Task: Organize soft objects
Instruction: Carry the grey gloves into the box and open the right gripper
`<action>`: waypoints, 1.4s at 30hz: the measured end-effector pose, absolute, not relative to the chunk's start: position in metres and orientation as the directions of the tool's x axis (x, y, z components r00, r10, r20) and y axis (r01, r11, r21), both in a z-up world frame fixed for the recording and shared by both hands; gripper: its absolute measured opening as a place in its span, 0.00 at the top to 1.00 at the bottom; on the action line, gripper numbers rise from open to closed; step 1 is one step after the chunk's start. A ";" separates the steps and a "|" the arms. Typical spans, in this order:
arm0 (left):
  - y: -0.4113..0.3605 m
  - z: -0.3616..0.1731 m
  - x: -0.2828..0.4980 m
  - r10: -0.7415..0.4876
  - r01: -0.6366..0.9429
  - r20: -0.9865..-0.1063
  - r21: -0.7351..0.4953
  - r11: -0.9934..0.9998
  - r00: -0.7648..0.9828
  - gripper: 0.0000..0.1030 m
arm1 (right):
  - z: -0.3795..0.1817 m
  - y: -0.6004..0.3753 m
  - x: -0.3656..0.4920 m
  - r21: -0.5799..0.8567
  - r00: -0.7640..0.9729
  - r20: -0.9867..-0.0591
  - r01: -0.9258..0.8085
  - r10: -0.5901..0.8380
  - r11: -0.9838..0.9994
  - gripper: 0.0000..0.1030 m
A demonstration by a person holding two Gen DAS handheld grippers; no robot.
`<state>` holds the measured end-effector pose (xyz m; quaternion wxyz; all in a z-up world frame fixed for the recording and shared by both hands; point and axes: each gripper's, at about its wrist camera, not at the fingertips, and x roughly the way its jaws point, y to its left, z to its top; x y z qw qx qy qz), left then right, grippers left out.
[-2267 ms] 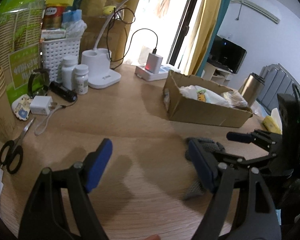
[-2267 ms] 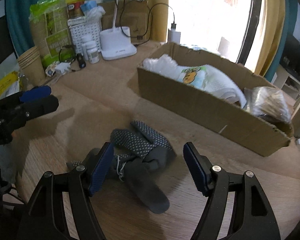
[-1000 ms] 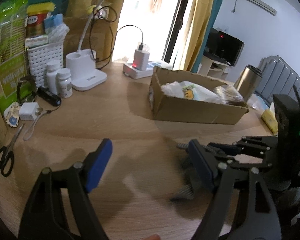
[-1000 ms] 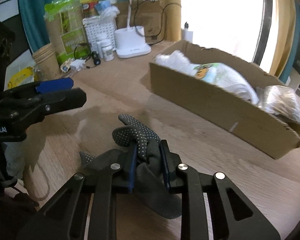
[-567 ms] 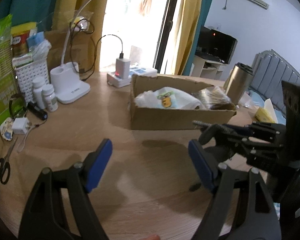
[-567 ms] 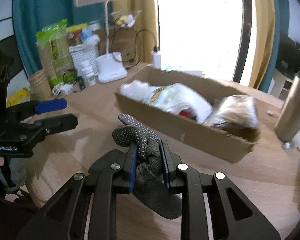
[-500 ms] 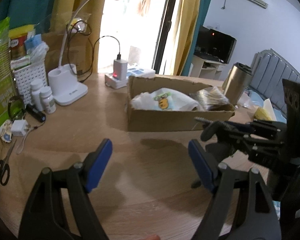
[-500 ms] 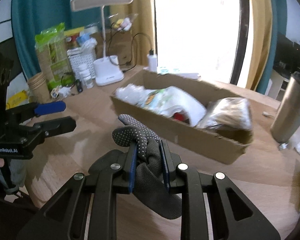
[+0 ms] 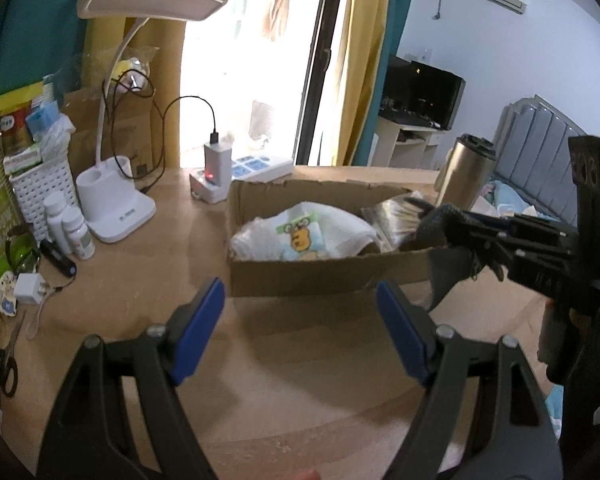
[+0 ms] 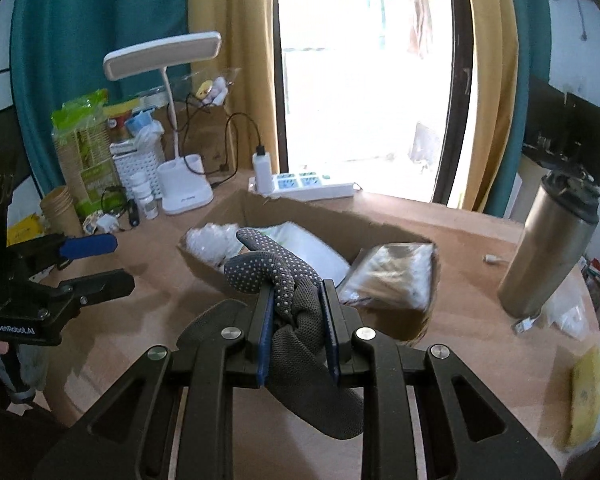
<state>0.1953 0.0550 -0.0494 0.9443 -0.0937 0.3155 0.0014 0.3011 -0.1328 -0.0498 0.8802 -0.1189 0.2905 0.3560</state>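
Note:
My right gripper (image 10: 296, 312) is shut on a grey dotted glove (image 10: 284, 280) and holds it in the air just in front of the open cardboard box (image 10: 384, 228). In the left wrist view the glove (image 9: 440, 220) hangs at the box's right end (image 9: 300, 276). The box holds a white printed bundle (image 9: 304, 232) and a clear plastic packet (image 10: 392, 276). My left gripper (image 9: 300, 324) is open and empty above the wooden table, in front of the box.
A white desk lamp (image 9: 116, 208), pill bottles (image 9: 70, 224), a white basket (image 9: 40, 184), a power strip (image 9: 256, 168) and scissors (image 9: 4, 364) stand at the left and back. A steel flask (image 10: 548, 248) stands right of the box.
My right gripper closed on the glove on the table, lifted it and carried it up to the box. My left gripper stayed open and drew nearer the box.

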 end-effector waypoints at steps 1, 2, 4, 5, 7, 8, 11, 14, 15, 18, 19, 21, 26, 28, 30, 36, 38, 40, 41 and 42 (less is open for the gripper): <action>0.055 -0.049 0.197 -0.055 -0.063 -0.595 -0.176 0.982 0.802 0.22 | -0.048 -0.134 0.304 -0.005 0.583 -0.593 -0.693 0.556 0.721 0.77; 0.055 -0.048 0.198 -0.054 -0.065 -0.595 -0.176 0.982 0.802 0.22 | -0.047 -0.134 0.308 -0.008 0.587 -0.590 -0.690 0.554 0.724 0.77; 0.055 -0.048 0.202 -0.051 -0.067 -0.594 -0.175 0.982 0.803 0.22 | -0.044 -0.136 0.314 -0.013 0.601 -0.582 -0.681 0.548 0.732 0.77; 0.055 -0.048 0.203 -0.050 -0.068 -0.594 -0.174 0.982 0.803 0.22 | -0.042 -0.137 0.317 -0.013 0.606 -0.578 -0.677 0.547 0.736 0.77; 0.055 -0.047 0.206 -0.049 -0.067 -0.592 -0.173 0.983 0.805 0.22 | -0.040 -0.139 0.322 -0.011 0.617 -0.569 -0.666 0.543 0.746 0.77; 0.055 -0.047 0.208 -0.049 -0.065 -0.590 -0.170 0.983 0.806 0.22 | -0.039 -0.140 0.324 -0.011 0.620 -0.567 -0.664 0.542 0.748 0.77; 0.054 -0.046 0.212 -0.056 -0.056 -0.588 -0.170 0.984 0.807 0.22 | -0.038 -0.141 0.334 -0.010 0.632 -0.560 -0.652 0.536 0.758 0.77; 0.052 -0.046 0.217 -0.062 -0.046 -0.588 -0.168 0.985 0.806 0.22 | -0.038 -0.141 0.342 -0.007 0.638 -0.558 -0.643 0.531 0.766 0.77; 0.052 -0.046 0.218 -0.064 -0.044 -0.589 -0.168 0.985 0.806 0.22 | -0.038 -0.141 0.345 -0.007 0.640 -0.558 -0.641 0.529 0.767 0.77; 0.051 -0.048 0.222 -0.069 -0.041 -0.591 -0.170 0.985 0.804 0.22 | -0.039 -0.141 0.351 -0.001 0.648 -0.551 -0.630 0.525 0.777 0.77; 0.051 -0.049 0.224 -0.070 -0.040 -0.592 -0.171 0.984 0.803 0.22 | -0.040 -0.140 0.353 0.000 0.652 -0.551 -0.625 0.522 0.780 0.77; 0.051 -0.050 0.226 -0.072 -0.038 -0.596 -0.170 0.985 0.800 0.22 | -0.044 -0.138 0.357 0.005 0.650 -0.555 -0.622 0.519 0.783 0.77; 0.055 -0.050 0.234 -0.076 -0.040 -0.595 -0.180 0.983 0.800 0.22 | -0.055 -0.135 0.368 0.015 0.646 -0.566 -0.613 0.512 0.790 0.77; 0.056 -0.049 0.238 -0.076 -0.040 -0.594 -0.180 0.983 0.801 0.22 | -0.057 -0.134 0.372 0.019 0.645 -0.569 -0.609 0.509 0.793 0.76; 0.056 -0.050 0.243 -0.078 -0.039 -0.597 -0.181 0.983 0.799 0.22 | -0.060 -0.132 0.377 0.028 0.639 -0.574 -0.609 0.512 0.792 0.76; 0.057 -0.054 0.252 -0.081 -0.038 -0.607 -0.180 0.983 0.790 0.22 | -0.071 -0.120 0.384 0.040 0.617 -0.585 -0.626 0.526 0.778 0.75; 0.059 -0.053 0.254 -0.078 -0.040 -0.606 -0.179 0.983 0.791 0.22 | -0.077 -0.115 0.385 0.045 0.604 -0.597 -0.632 0.528 0.774 0.75; 0.060 -0.053 0.256 -0.075 -0.043 -0.606 -0.177 0.983 0.792 0.22 | -0.084 -0.110 0.385 0.048 0.586 -0.614 -0.641 0.529 0.766 0.75; 0.061 -0.054 0.257 -0.073 -0.044 -0.606 -0.176 0.983 0.792 0.22 | -0.087 -0.108 0.385 0.050 0.577 -0.621 -0.646 0.530 0.762 0.74; 0.062 -0.054 0.258 -0.071 -0.046 -0.608 -0.175 0.984 0.791 0.22 | -0.091 -0.106 0.385 0.053 0.566 -0.630 -0.651 0.531 0.757 0.74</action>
